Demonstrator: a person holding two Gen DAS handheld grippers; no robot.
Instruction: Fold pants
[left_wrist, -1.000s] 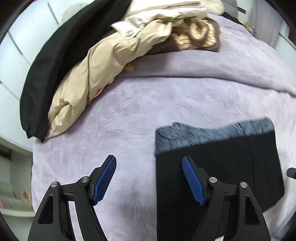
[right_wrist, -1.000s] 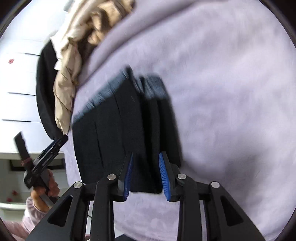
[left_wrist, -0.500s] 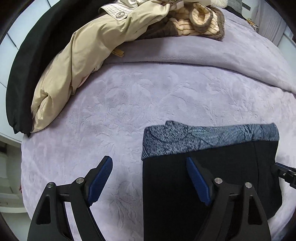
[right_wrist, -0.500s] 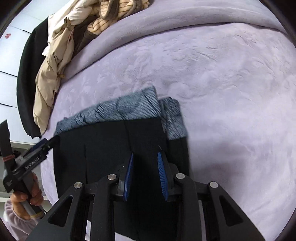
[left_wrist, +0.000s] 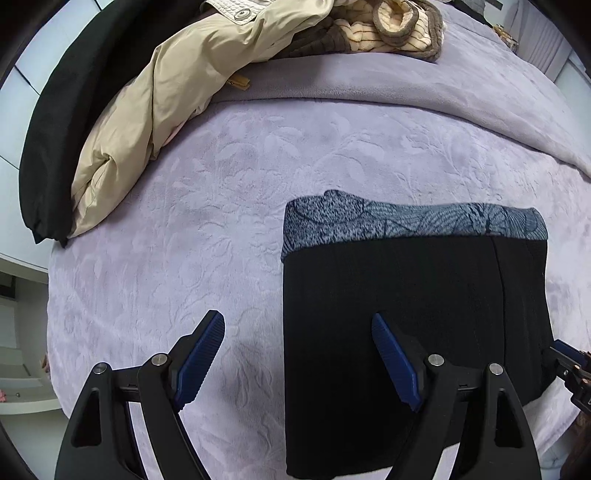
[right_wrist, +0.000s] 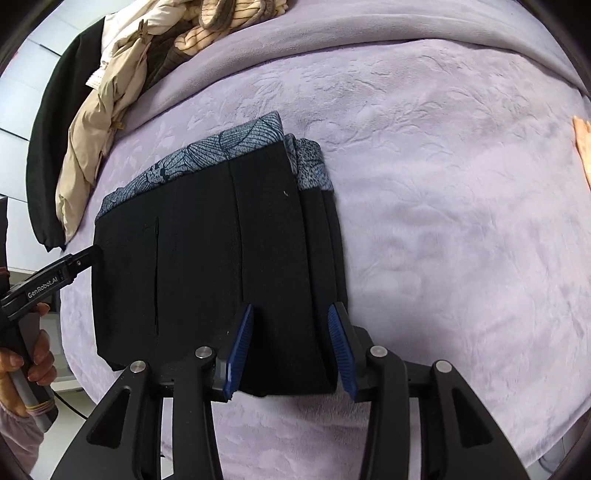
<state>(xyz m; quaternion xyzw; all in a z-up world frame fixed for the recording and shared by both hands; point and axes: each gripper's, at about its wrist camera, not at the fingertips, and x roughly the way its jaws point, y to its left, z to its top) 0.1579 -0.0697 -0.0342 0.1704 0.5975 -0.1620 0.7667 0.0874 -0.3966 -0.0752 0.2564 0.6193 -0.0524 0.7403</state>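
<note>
Nearest the left wrist camera, the left gripper (left_wrist: 297, 354) hovers with its jaws spread wide and nothing between them; its left finger is over bare blanket, its right finger over the near left part of the pants (left_wrist: 413, 314). From the right wrist camera, the right gripper (right_wrist: 290, 345) has its jaws parted around the near right corner of the pants (right_wrist: 221, 266) without pinching the cloth; half a second ago they stood much closer together. The left gripper (right_wrist: 55, 277) shows there too, at the pants' left edge, held by a hand (right_wrist: 26, 363).

There is one pair of pants, folded into a compact black rectangle with a blue-grey patterned band along the far edge. It lies flat on the lavender blanket (left_wrist: 221, 206), near the bed's front edge, and its outline matches the picture half a second ago. The layers stack slightly offset along the right side, how many I cannot tell for sure.

Open blanket spreads left, right and beyond the pants up to a blanket fold running across the bed. The left border drops to a white shelf unit (left_wrist: 18, 369).

Farthest, a clothes heap holds at least three garments: a black coat (left_wrist: 74, 110), a beige jacket (left_wrist: 155, 110) and a striped fleece piece (left_wrist: 391, 26).
</note>
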